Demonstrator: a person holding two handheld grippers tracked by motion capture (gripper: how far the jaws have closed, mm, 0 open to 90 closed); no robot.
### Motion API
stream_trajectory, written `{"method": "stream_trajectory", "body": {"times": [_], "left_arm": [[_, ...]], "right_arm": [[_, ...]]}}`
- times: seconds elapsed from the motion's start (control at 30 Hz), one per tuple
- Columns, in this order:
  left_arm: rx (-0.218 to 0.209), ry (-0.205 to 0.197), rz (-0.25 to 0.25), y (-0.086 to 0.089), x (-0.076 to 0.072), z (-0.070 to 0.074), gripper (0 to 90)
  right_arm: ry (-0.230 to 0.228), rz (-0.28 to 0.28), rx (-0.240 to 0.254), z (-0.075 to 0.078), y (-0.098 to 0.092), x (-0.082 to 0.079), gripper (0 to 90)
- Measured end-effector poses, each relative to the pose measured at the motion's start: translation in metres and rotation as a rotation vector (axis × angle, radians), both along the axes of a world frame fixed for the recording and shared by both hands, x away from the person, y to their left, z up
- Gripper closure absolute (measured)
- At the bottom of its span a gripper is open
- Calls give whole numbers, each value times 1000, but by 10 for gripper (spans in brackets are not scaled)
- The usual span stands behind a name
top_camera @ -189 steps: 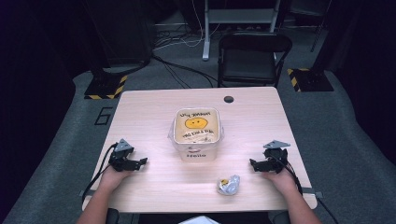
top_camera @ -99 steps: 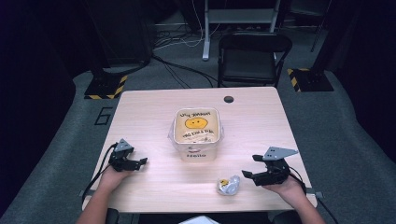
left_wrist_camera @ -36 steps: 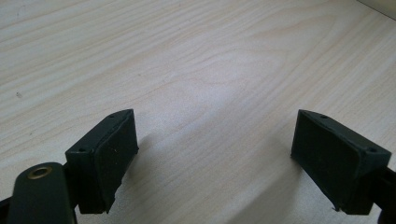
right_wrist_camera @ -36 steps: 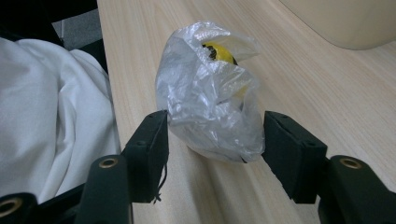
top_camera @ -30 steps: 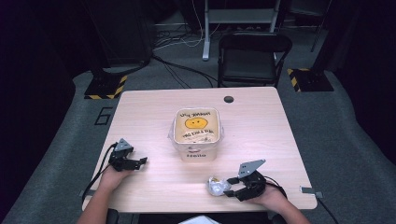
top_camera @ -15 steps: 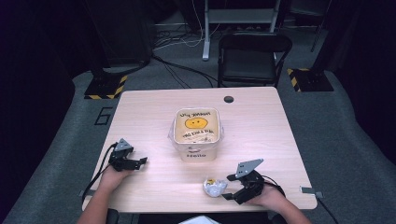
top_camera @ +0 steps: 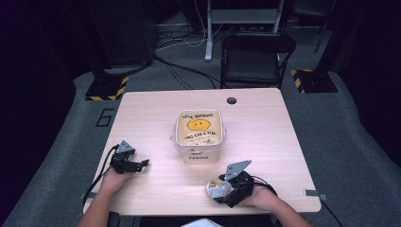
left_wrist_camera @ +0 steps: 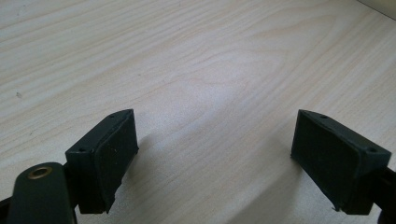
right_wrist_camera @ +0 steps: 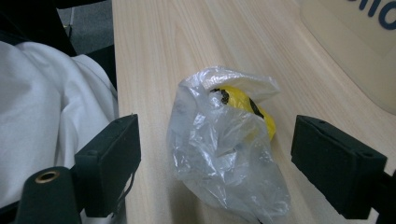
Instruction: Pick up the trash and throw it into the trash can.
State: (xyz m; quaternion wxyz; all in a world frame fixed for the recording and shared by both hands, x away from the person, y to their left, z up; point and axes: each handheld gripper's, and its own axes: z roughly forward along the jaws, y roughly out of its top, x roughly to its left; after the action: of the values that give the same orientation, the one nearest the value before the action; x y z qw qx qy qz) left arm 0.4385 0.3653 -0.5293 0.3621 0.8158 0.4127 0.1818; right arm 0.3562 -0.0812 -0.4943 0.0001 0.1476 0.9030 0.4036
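Observation:
A crumpled clear plastic bag [right_wrist_camera: 229, 144] with a yellow object inside lies near the table's front edge [top_camera: 215, 187]. My right gripper [top_camera: 226, 191] is around it, open, with one jaw on each side [right_wrist_camera: 217, 163] and gaps on both sides. A cream bucket [top_camera: 199, 134] with a yellow smiley face and writing on its lid stands at the table's middle. My left gripper [top_camera: 140, 164] rests open on the bare wood at the front left [left_wrist_camera: 215, 154], nothing between its jaws.
The light wood table [top_camera: 265, 127] has a dark round hole [top_camera: 231, 100] near its far edge. A black chair [top_camera: 257, 54] stands beyond the table. White cloth [right_wrist_camera: 51, 107] of the person's clothing lies past the table's front edge.
My right gripper swung from the right side of the table leftward to the bag, pushed it slightly left, and now brackets it. The left gripper stayed put.

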Motion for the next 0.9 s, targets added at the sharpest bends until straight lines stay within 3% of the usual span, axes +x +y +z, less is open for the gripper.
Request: {"method": "stream_trajectory", "body": {"times": [0.1,0.3,0.47,0.9], "left_arm": [[-1,-1,0,0,0,0,142],[0,0,0,0,0,0,142],[-1,0,0,0,0,0,142],[0,-1,0,0,0,0,142]], "right_arm": [[-1,5,-20,-4,2,0,170],[14,33,-55,-11,5,-2,371],[10,34,-41,-10,5,-2,441],[5,26,2,2,-1,1,467]]}}
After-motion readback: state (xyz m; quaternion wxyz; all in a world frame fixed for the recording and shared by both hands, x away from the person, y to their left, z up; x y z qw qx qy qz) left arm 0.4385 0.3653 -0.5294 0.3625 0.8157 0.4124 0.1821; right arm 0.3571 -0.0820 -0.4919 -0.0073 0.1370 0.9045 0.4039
